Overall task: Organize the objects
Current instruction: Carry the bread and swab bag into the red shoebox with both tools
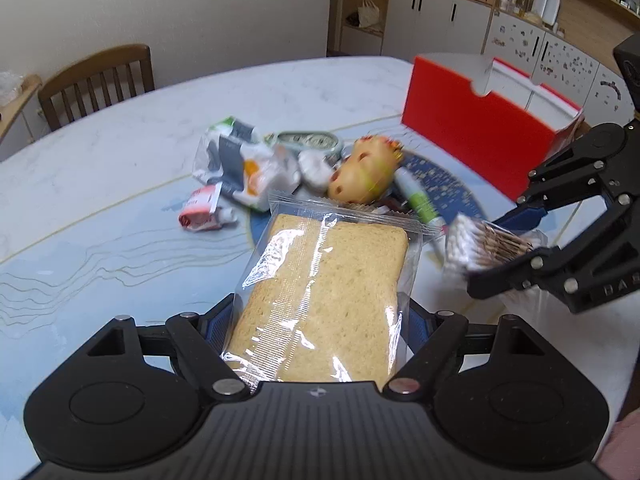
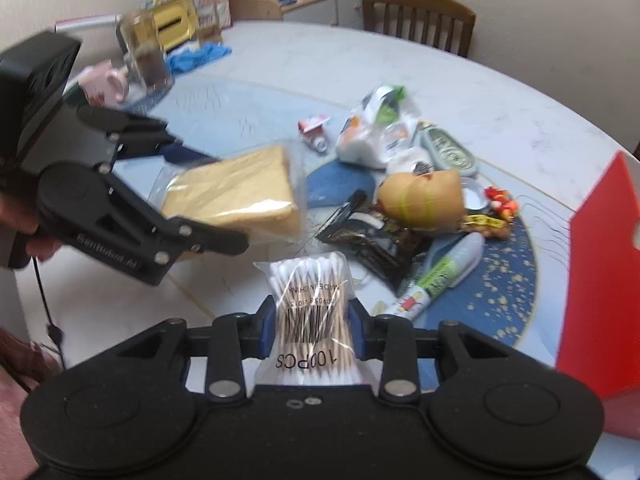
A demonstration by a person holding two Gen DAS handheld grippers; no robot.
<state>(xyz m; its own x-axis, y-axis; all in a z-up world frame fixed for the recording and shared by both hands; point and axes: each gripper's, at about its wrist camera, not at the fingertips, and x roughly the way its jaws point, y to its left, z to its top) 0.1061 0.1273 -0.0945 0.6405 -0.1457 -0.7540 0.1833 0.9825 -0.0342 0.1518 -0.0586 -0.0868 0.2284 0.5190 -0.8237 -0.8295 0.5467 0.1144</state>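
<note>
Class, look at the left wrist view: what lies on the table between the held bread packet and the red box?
The potato-shaped toy and a green-labelled tube lie between the bread packet and the red box.

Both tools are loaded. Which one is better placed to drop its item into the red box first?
Right, probably. The right tool holds the cotton swab pack on the side where the red box stands; the left tool with the wrapped bread sits farther away.

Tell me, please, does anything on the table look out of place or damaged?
Nothing looks damaged or spilled. The oddest thing is the heap of mixed items lying jumbled mid-table, overlapping at all angles, while the red box stands beside it. The wrapped bread and bag of cotton swabs look intact.
</note>
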